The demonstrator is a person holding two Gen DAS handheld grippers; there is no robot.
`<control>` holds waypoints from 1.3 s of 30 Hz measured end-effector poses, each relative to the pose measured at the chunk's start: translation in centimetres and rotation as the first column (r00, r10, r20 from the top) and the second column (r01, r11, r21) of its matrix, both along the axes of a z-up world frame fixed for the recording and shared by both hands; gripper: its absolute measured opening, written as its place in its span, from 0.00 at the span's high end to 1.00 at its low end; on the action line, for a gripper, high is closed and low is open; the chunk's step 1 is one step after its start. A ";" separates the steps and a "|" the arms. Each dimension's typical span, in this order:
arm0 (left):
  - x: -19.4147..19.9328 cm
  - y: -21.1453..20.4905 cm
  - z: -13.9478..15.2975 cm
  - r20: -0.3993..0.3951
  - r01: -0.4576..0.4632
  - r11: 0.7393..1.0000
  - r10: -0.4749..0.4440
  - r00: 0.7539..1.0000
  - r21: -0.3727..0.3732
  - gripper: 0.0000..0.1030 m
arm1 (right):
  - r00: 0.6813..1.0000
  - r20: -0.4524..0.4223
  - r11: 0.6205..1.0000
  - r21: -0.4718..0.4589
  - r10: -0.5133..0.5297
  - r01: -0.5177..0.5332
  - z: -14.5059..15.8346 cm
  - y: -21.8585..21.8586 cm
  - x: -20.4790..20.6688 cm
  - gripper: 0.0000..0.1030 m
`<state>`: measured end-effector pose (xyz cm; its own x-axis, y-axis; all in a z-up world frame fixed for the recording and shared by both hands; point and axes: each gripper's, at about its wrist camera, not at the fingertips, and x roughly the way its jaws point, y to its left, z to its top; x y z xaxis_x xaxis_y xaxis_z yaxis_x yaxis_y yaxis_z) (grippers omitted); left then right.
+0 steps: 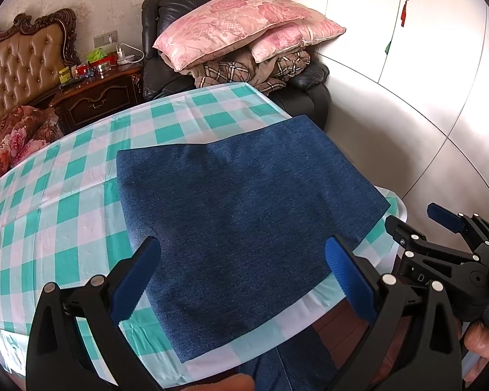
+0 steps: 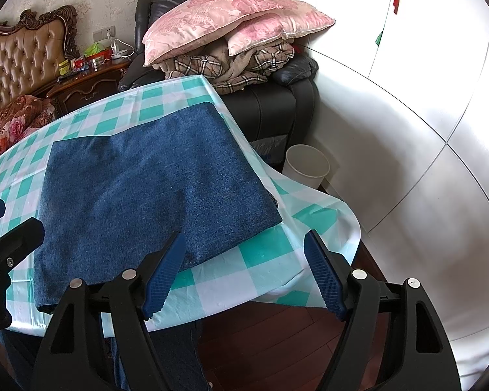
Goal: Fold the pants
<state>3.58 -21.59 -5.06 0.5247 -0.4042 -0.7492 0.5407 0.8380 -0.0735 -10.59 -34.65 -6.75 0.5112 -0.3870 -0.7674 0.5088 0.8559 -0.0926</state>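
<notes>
The pants (image 1: 241, 208) lie flat on the checked tablecloth (image 1: 65, 215), with their long axis running from the near table edge at 6 o'clock toward the armchair (image 1: 296, 97) at about 1 o'clock; the far end is a straight folded edge, and the near end spills over the table edge and hangs toward the floor; in the right wrist view the same cloth (image 2: 146, 189) points from 7 o'clock up to 1 o'clock, and its right edge sits close to the table's right rim. The fabric is dark blue denim, smooth, and doubled into a broad rectangle, with a faint crease down the middle and a thick layered edge at the right corner.

The left gripper (image 1: 244, 270) hovers above the near part of the pants with its blue pads wide apart, gripping nothing; the right gripper (image 2: 244, 273) hovers at the pants' right corner, partly over bare tablecloth, with its pads likewise spread and empty.

Pink pillows (image 1: 244, 26) are stacked on the armchair at 12 o'clock; a white bin (image 2: 306, 169) stands on the floor at 2 o'clock.
</notes>
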 end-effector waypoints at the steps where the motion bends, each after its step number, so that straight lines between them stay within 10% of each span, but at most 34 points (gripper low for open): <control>1: 0.0 -0.1 -0.1 0.001 0.000 1.000 0.000 1.000 0.001 0.02 | 1.000 0.001 1.000 0.000 0.000 0.000 0.0 0.0 0.0 0.30; 39: 0.0 -0.3 0.2 -0.002 0.004 1.000 -0.004 1.000 -0.002 0.02 | 1.000 0.006 1.000 0.010 -0.001 0.001 0.3 -0.2 -0.3 0.30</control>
